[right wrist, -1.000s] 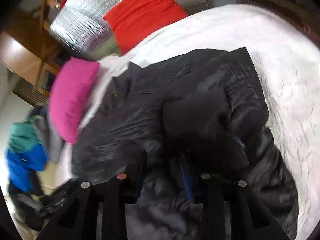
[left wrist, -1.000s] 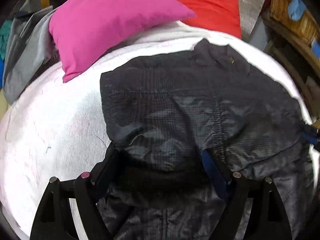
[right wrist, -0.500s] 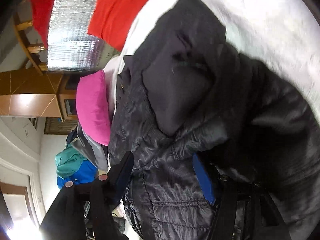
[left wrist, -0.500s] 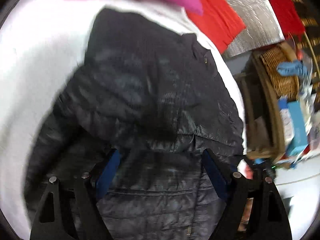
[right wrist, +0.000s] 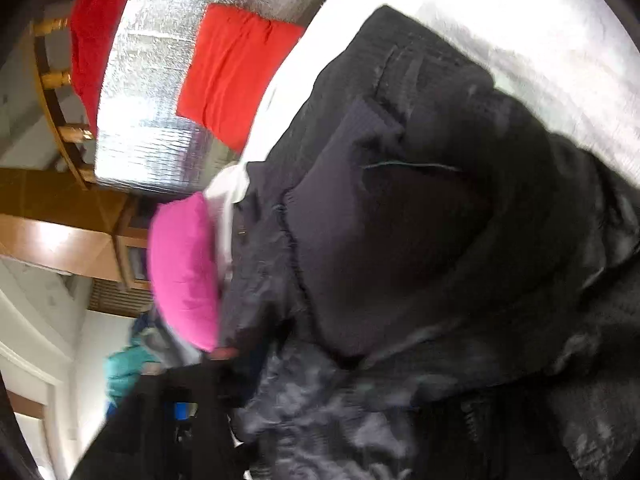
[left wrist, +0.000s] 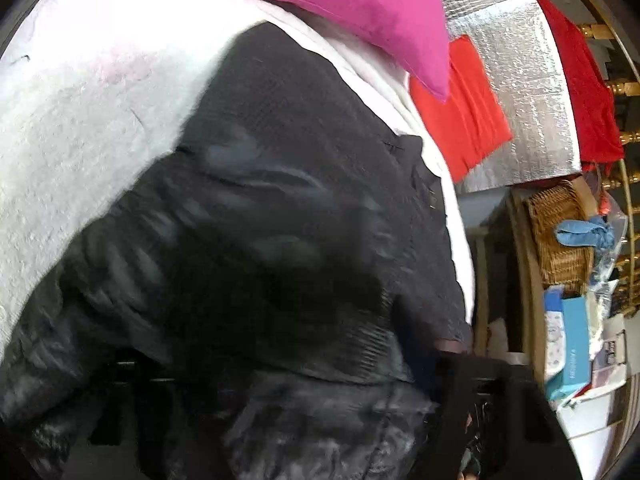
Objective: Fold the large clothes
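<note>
White bed cover: the pale, rough-textured surface that carries everything; bare at the upper left of the left wrist view and the upper right of the right wrist view.
Black quilted puffer jacket: lies on the bed cover and fills most of both views. A second ago it lay spread and flat, seen from farther off; now its near part is bunched and raised close to both cameras, with a dark inner panel turned up on top in the right wrist view. Judged from this, a fold toward the collar end is under way, not yet laid down.
Silver foil-faced board: upright past the head of the bed, a red cloth in front of it.
Magenta cushion: at the far edge of the bed, just beside the jacket's collar end; the folded part should land short of it.
Wicker basket: off the bed at the right of the left wrist view, newly in view as the camera swung.
Left gripper: fingers buried under blurred jacket fabric; I cannot tell whether the jaws are pinching it.
Right gripper: likewise hidden by fabric and motion blur; jaw state cannot be told.
</note>
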`<state>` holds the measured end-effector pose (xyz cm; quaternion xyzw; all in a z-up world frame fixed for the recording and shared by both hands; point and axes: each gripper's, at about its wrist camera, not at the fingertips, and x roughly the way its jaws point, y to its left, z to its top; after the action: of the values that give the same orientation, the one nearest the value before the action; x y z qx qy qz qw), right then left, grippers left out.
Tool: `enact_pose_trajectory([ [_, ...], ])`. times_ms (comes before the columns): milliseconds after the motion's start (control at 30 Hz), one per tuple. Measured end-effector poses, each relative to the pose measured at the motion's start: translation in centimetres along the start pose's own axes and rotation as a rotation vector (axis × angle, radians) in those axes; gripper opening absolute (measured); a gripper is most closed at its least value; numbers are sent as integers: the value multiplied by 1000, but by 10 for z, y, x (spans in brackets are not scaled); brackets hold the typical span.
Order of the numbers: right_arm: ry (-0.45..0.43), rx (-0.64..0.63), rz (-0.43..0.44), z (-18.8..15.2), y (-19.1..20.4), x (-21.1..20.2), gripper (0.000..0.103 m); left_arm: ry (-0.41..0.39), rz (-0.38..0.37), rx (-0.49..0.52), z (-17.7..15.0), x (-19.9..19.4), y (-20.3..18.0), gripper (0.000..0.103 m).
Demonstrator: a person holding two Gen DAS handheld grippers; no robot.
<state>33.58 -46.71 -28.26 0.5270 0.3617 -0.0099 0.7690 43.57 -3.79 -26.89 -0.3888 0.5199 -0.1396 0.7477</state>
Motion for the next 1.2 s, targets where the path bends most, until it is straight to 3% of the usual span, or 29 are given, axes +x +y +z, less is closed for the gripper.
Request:
enact_pose_trajectory([
  [100,-48,-57,-4,-3,11,-8,28,-15,-16,-48,2,0,10,26],
  [167,-85,-127,-18,-10,25,-16,27,-34,-18,-22,1,-6,6,21],
  [333,-123,-177,15,-30,36,-49,27,-75,-24,75,-9,-27,-15,18],
  [433,-70,-180,-24,-30,28,-41,29,-49,15,92,-11,-25,-10,19],
  [500,49,-138,-78,-23,9,-19,34,23,98,77,-8,-6,-5,35],
  [567,87,-77,-44,-18,-1,-18,39,63,74,23,-7,-4,4,35],
  [600,113,-66,-32,-14,0,-24,48,70,76,16,-7,-7,3,38],
  [633,132,-85,-31,-12,3,-30,62,88,81,22,-6,-11,0,41],
  [667,152,-114,-27,-10,8,-36,69,114,87,42,-7,-15,-4,49],
  [767,221,-264,-43,-5,23,-64,73,161,89,132,-16,-33,-16,52],
  [867,140,-347,-7,1,26,-106,73,168,78,305,-22,-59,-34,52],
  [967,16,-317,9,10,20,-126,73,90,62,404,-22,-91,-40,57],
  [1067,-76,-293,-149,21,16,-108,73,-27,95,414,-9,-108,-36,71],
  [1133,-88,-283,-238,29,11,-92,73,-83,175,394,5,-104,-28,71],
  [1200,-68,-275,-266,36,10,-68,73,-78,235,342,21,-95,-14,71],
])
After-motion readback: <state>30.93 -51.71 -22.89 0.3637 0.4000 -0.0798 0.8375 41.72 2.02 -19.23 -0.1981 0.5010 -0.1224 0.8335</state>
